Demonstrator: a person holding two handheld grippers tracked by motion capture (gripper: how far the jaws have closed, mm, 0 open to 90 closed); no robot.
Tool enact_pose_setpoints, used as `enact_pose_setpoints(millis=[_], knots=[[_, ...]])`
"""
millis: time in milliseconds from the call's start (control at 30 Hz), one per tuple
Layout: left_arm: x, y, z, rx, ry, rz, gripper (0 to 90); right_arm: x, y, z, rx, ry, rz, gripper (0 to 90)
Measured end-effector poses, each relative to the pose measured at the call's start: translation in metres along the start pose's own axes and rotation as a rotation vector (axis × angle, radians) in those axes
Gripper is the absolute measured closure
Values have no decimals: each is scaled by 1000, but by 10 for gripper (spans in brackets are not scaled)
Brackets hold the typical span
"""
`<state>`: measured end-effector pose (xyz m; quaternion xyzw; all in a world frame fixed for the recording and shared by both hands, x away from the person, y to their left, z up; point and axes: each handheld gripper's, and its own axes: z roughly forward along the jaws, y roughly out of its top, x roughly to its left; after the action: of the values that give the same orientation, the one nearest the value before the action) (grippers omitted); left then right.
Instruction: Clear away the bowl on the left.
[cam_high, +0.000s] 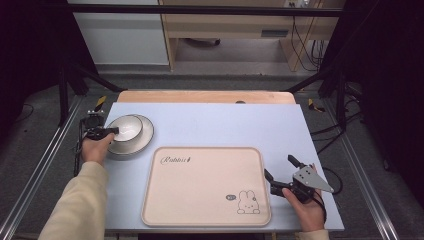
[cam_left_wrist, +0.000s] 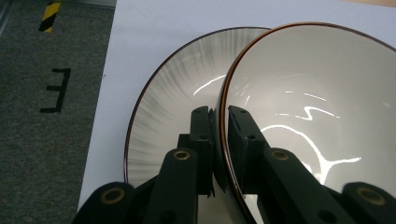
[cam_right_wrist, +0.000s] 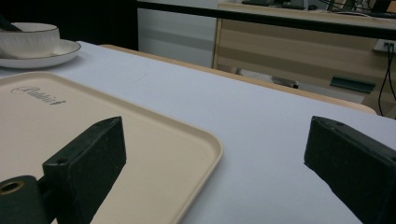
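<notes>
Left gripper jaws pinched on bowl rim, bowl seated in plate, right gripper held wide open beside tray.

I'm seeing my left gripper pinching the bowl rim; the right gripper is hovering beside the tray.

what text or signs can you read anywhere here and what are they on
"Rabbit" in dark script, on the beige tray, near its far left corner; also seen in the right gripper view.
A small dark oval badge beside the rabbit drawing on the tray: too small to read.
A black tape mark shaped like "E", on the grey floor.
A yellow and black striped tape on the floor: no words.
</notes>
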<state>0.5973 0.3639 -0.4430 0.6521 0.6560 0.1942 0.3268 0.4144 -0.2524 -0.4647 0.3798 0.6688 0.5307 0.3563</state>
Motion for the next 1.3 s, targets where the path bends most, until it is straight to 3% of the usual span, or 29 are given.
enact_pose_setpoints(millis=[33,167,300,433,533,700,1033,1300], knots=[[1,0,-1,8,-3,-18,816,0,0,0,-2,1,-2,56],[2,1,-5,19,2,-22,826,1,-1,0,4,2,-1,55],[1,2,-12,-2,-7,-29,829,1,0,1,-1,5,-8,55],[-2,1,-18,-8,0,6,827,3,2,2,-4,7,-11,55],[-2,0,-22,-11,-7,8,827,3,2,2,-6,6,-12,55],[-6,-1,-29,-23,-36,14,827,2,1,2,-3,4,-15,50],[-24,-5,-47,-34,-69,79,827,2,2,1,-13,10,-19,47],[-34,-4,-47,-37,-109,99,827,3,2,1,-11,4,-29,47]])
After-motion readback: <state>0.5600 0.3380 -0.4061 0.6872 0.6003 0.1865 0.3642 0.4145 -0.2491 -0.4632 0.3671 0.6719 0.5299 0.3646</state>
